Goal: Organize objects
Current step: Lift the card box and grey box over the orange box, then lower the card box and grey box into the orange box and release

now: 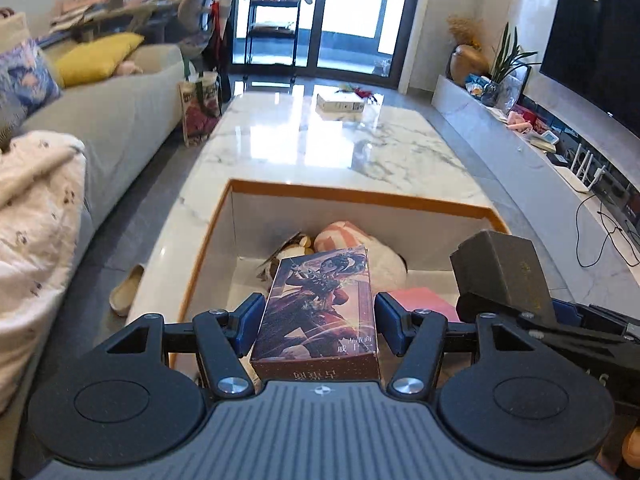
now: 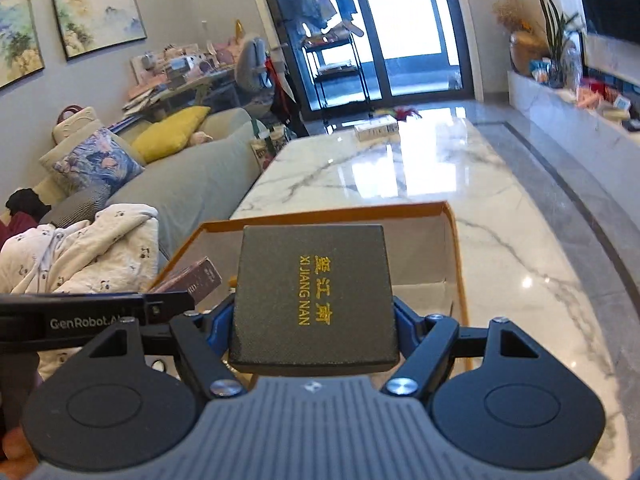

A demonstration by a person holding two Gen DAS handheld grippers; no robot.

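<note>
While the orange-rimmed box (image 1: pixel 360 196) sits on the marble surface (image 1: pixel 320 140), the left gripper (image 1: pixel 316 320) grasps an illustrated carton (image 1: pixel 320 304) and the right gripper (image 2: pixel 314 320) clasps a dark case (image 2: pixel 316 292), both above it.

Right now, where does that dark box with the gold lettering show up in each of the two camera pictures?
Left wrist view: the dark box is at the lower right, held up over the open carton's right side.
Right wrist view: the dark box fills the lower centre, clamped in the right gripper.
Shared landmark: the orange-rimmed open carton on the marble table.
</note>
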